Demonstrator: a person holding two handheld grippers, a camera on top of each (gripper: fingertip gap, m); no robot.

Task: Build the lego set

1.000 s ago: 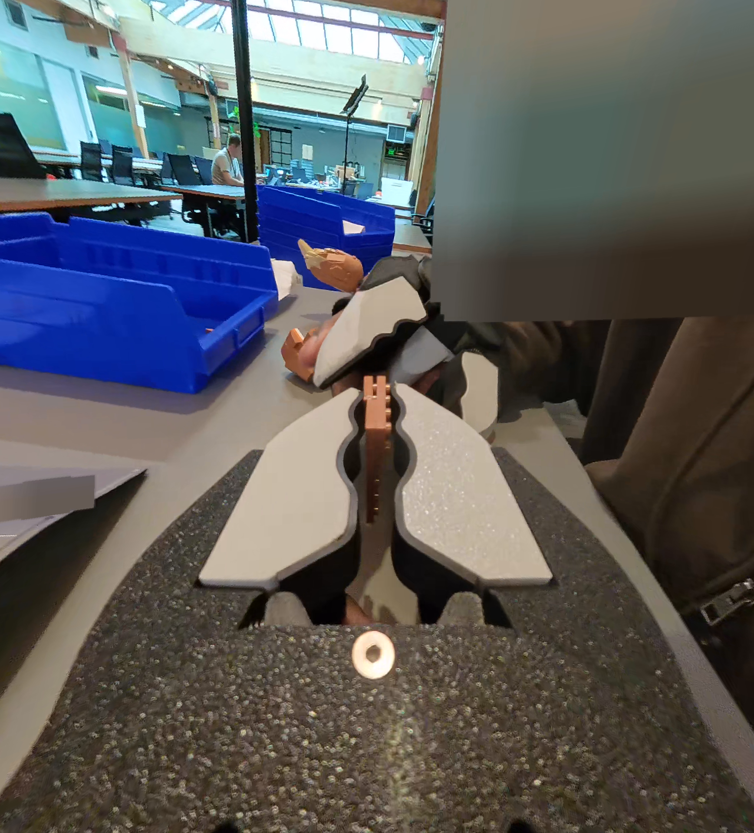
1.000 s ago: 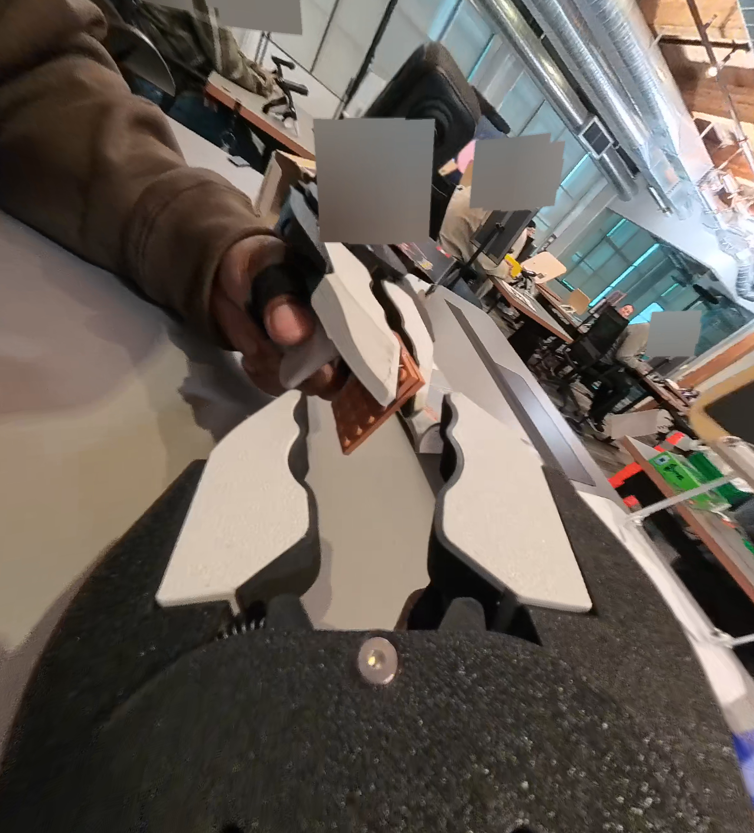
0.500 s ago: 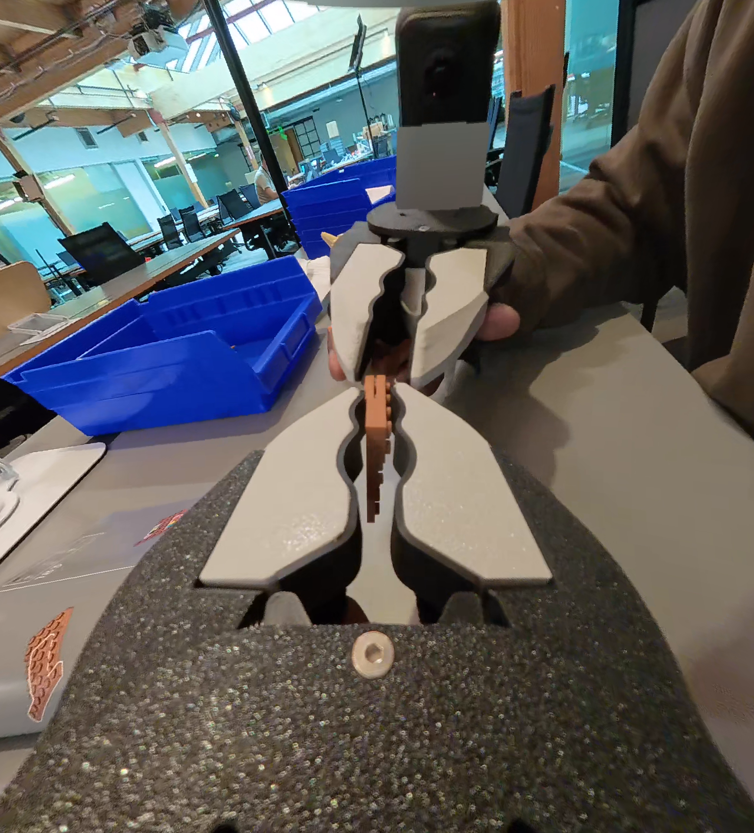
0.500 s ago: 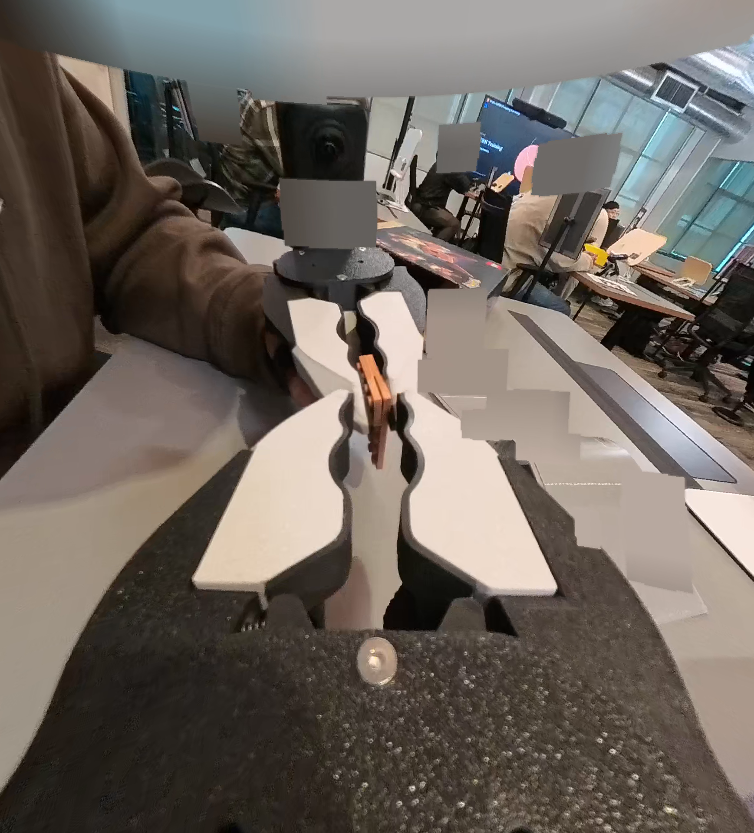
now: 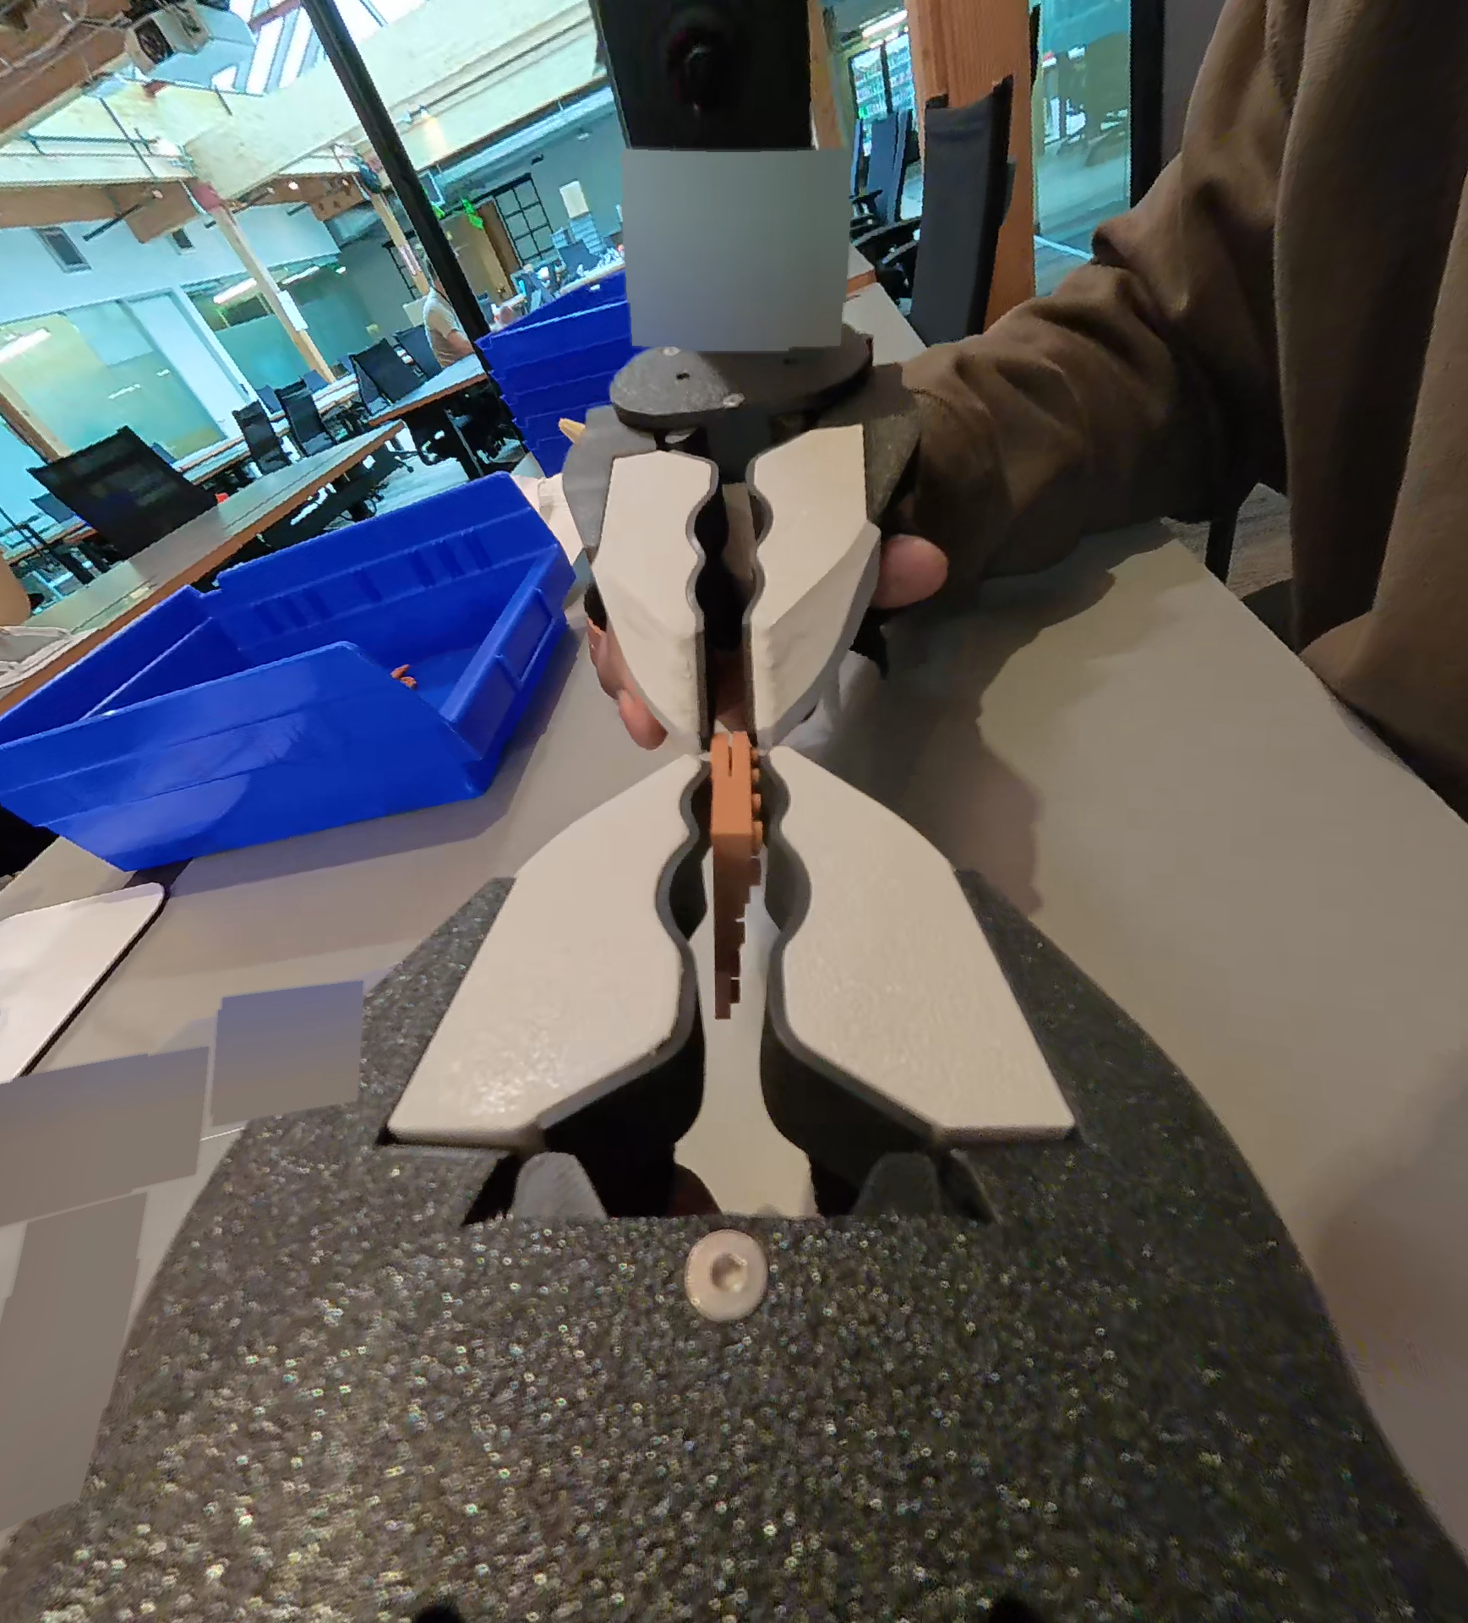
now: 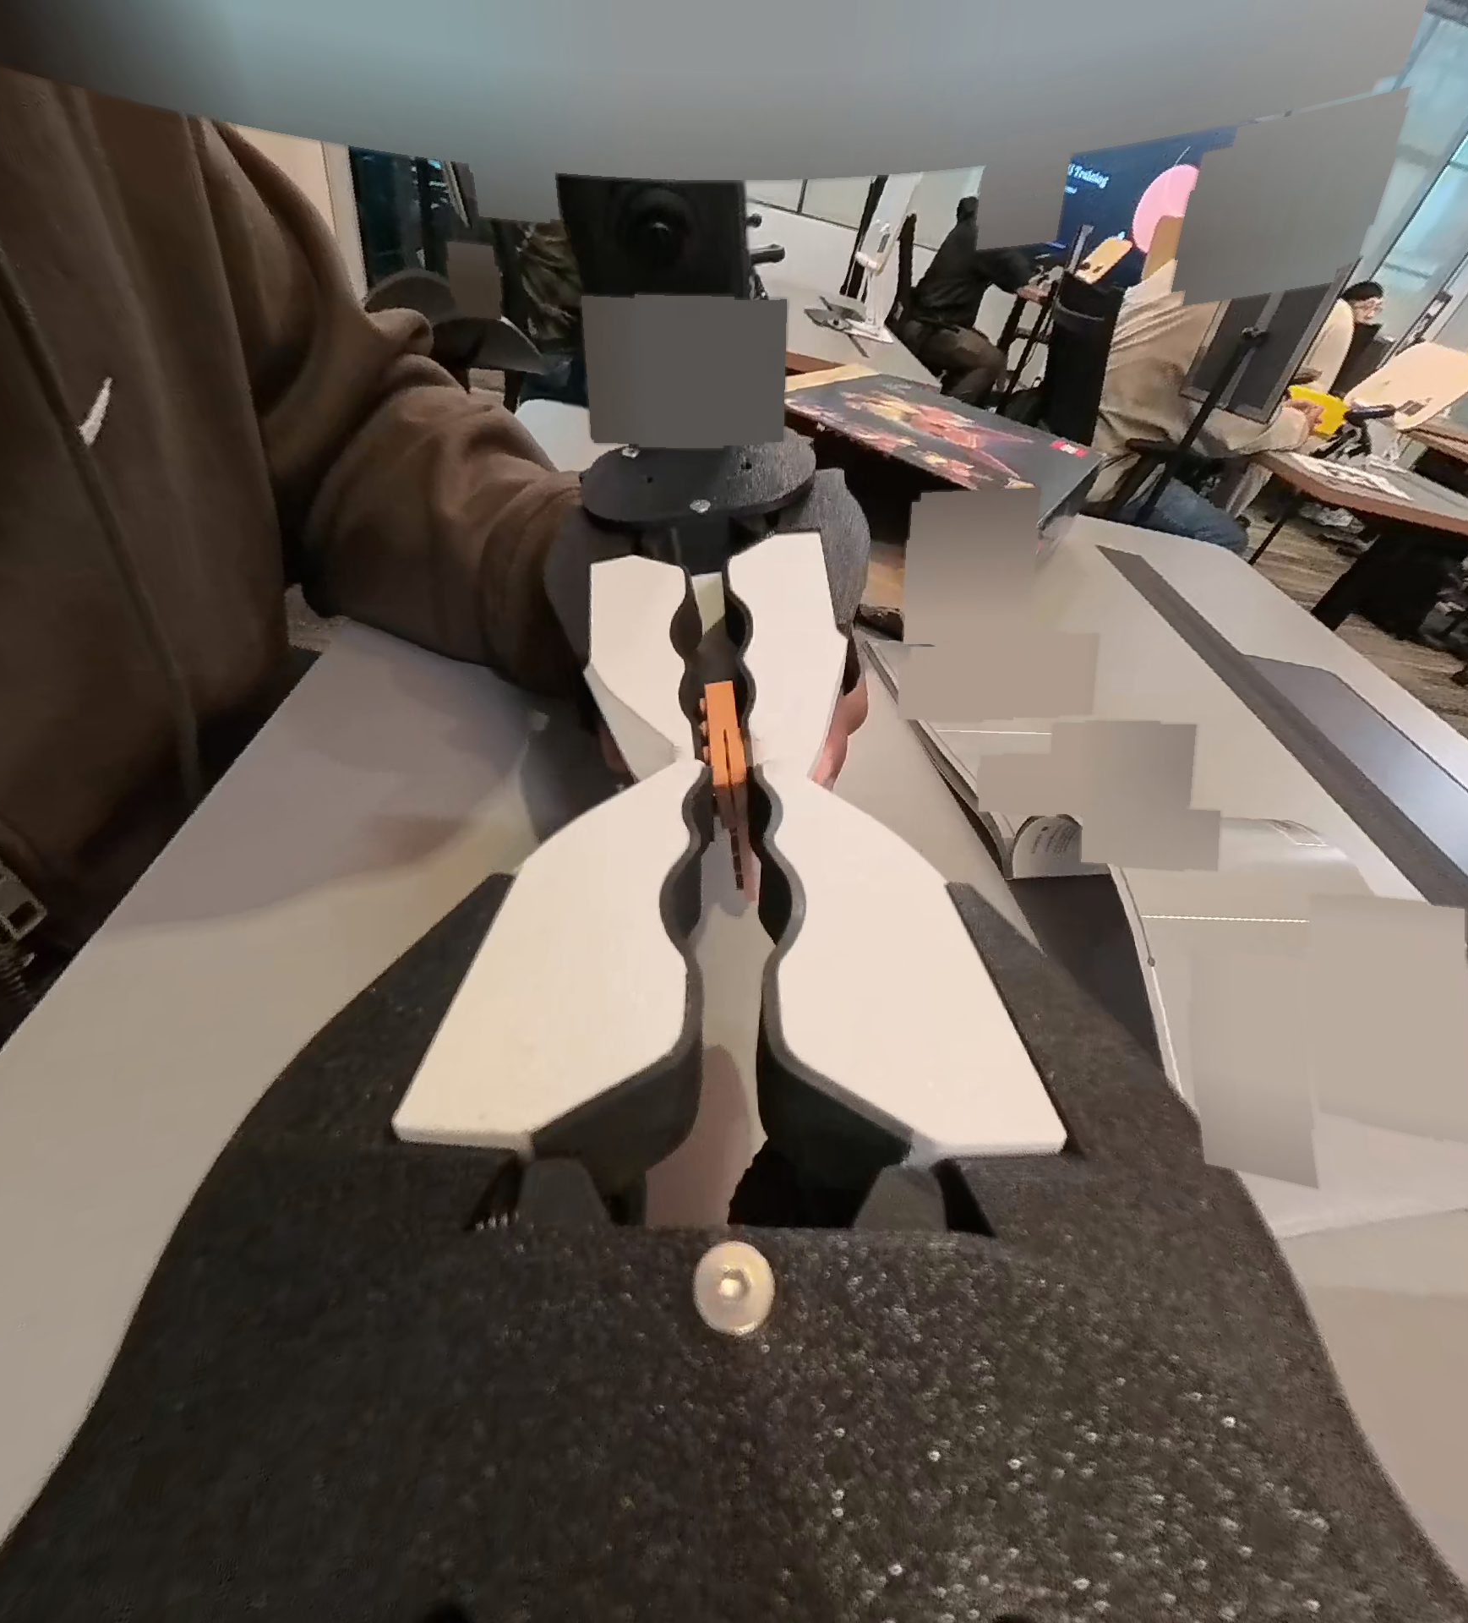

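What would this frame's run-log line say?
left gripper: shut on brown plate | right gripper: shut on same plate, tip to tip | blue bin: behind

orange-brown studded lego plate (image 5: 732,843), blue bin (image 5: 291,703), grey table (image 5: 1151,790).

The far end of the brown lego plate (image 5: 732,843) disappears between the right gripper's (image 5: 726,746) fingertips.

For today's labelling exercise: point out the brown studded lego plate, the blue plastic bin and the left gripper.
brown studded lego plate (image 5: 732,843), left wrist view, its edge.
blue plastic bin (image 5: 273,746), left wrist view, front wall.
left gripper (image 5: 732,782), left wrist view, between fingertips.
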